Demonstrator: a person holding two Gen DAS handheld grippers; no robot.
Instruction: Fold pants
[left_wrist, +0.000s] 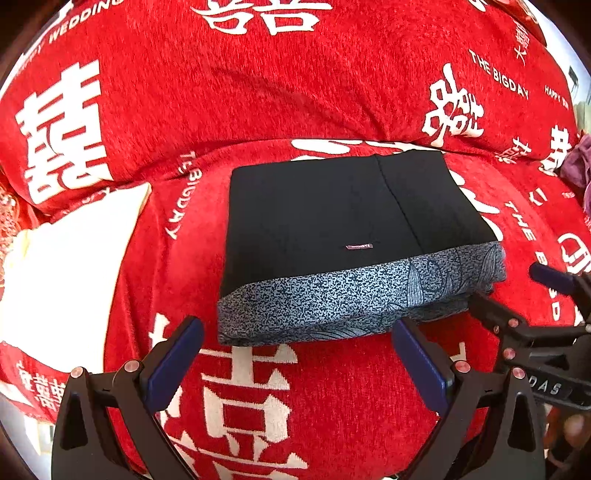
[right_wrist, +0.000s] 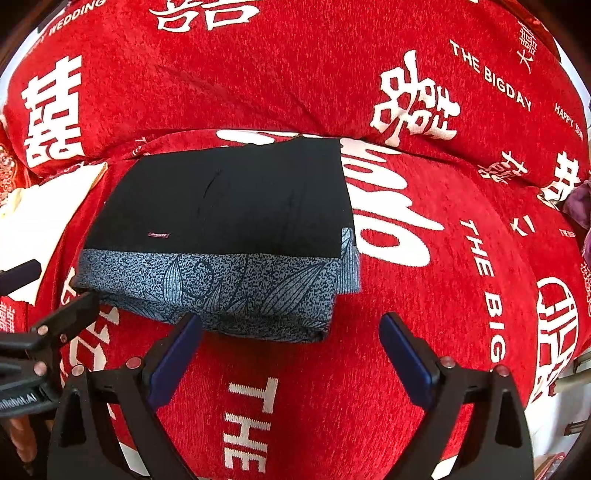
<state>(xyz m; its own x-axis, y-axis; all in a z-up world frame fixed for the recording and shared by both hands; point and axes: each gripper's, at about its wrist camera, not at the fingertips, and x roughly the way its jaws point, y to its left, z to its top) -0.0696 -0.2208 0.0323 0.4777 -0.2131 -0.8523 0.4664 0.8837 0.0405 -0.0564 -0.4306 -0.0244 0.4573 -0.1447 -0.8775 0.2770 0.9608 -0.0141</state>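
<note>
Item: folded pants, black with a grey-blue speckled band carrying a leaf pattern along the near edge. Folded to a compact rectangle, several layers stacked; small woven label on the black top layer, close to the band. A seam line runs front to back across the black panel.

Location: lying flat on a red sofa cover printed with white Chinese double-happiness characters and the words "THE BIGDAY" and "HAPPY WEDDING". The far edge of the pants sits near the crease where the seat meets the back cushion.

Left tongs: spread wide, blue pads facing each other, holding nothing; positioned just in front of the speckled band, apart from it.

Right tongs: spread wide, holding nothing; left pad overlaps the near edge of the pants in the right wrist view, contact not determinable. In the left wrist view the same tongs appear at the right margin, one tip beside the near right corner of the pants.

Other items: white cushion on the sofa to the left of the pants, apart from them; purple fabric at the far right edge, well apart
</note>
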